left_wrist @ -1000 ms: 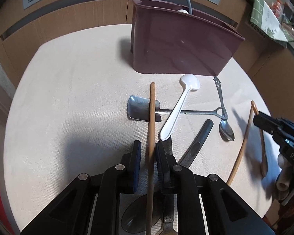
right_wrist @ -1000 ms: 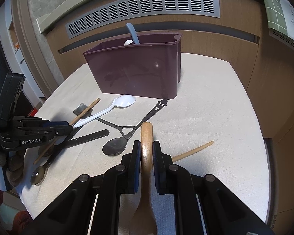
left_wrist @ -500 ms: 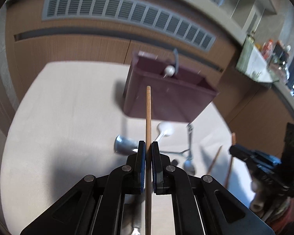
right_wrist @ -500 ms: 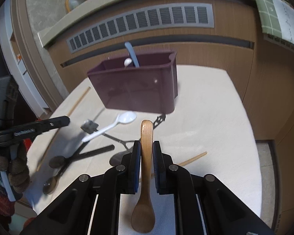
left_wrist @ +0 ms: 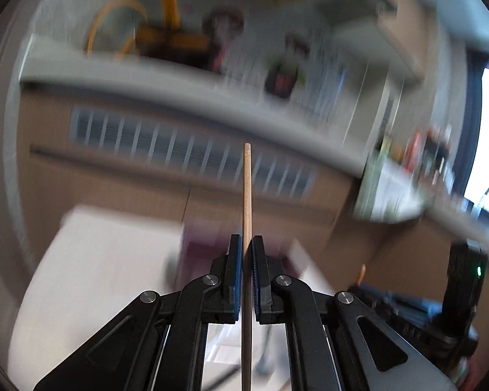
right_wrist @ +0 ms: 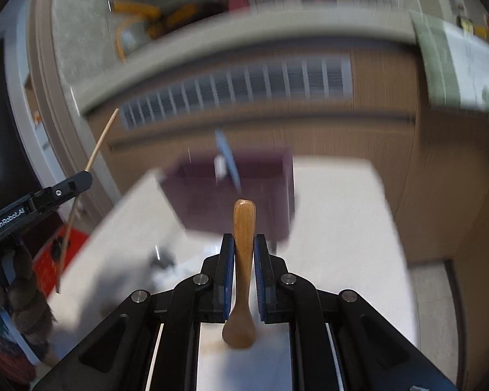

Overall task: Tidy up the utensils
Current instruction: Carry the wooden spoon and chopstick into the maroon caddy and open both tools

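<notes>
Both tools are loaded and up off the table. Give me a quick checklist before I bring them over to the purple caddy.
1. Left tool shut on the wooden chopstick: ok.
2. Right tool shut on the wooden spoon, handle end forward: ok.
3. Purple caddy in sight ahead of the right tool: ok, though blurred.
4. Room in the caddy: cannot tell; a blue-handled utensil already stands in it.
5. The two tools apart from each other: ok.
6. Remaining utensils on the table: cannot tell, too blurred.
</notes>
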The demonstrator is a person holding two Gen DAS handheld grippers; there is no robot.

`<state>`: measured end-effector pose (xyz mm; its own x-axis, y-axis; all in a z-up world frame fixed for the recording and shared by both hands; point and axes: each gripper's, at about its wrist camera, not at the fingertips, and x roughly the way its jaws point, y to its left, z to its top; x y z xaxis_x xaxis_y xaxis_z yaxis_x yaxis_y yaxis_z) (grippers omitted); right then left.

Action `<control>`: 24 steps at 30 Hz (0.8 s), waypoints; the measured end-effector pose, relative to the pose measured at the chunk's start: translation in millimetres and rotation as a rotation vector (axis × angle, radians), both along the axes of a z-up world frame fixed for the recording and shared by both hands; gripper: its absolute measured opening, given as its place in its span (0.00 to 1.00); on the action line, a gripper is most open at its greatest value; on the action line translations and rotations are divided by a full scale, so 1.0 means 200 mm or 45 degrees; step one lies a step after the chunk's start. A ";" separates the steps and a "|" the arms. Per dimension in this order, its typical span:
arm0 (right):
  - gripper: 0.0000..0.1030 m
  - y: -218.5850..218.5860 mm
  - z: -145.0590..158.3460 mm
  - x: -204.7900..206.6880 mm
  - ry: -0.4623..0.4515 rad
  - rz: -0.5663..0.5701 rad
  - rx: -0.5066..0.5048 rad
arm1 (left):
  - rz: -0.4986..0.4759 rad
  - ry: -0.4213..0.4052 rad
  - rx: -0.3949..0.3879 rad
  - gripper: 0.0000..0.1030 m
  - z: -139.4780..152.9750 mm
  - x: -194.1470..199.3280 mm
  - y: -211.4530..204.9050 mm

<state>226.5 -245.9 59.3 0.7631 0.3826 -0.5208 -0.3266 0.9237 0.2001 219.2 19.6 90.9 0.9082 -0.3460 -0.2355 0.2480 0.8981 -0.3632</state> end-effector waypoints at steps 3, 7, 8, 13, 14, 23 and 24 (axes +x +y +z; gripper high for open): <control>0.11 -0.01 0.30 0.03 -0.207 -0.005 0.038 | 0.044 -0.203 -0.062 0.05 0.15 0.11 -0.04; 0.11 0.00 0.58 0.11 -0.430 -0.027 0.023 | 0.113 -0.289 -0.097 0.05 0.14 0.31 -0.06; 0.11 0.00 0.59 0.13 -0.445 -0.030 0.018 | 0.131 -0.284 -0.098 0.05 0.11 0.36 -0.06; 0.11 0.02 0.49 0.35 -0.383 -0.011 0.008 | 0.248 -0.187 -0.106 0.05 -0.08 0.62 -0.02; 0.11 0.03 0.45 0.40 -0.363 -0.013 0.002 | 0.279 -0.182 -0.091 0.05 -0.12 0.65 -0.03; 0.11 0.11 0.15 0.67 -0.200 -0.005 0.003 | 0.413 -0.252 0.094 0.05 -0.30 0.72 -0.16; 0.11 0.12 0.12 0.68 -0.185 -0.001 0.002 | 0.411 -0.242 0.095 0.05 -0.31 0.73 -0.16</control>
<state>363.2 -222.3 83.9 0.8307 0.3827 -0.4042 -0.3515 0.9237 0.1523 364.3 -11.7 29.3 0.9975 -0.0229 -0.0661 0.0043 0.9633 -0.2683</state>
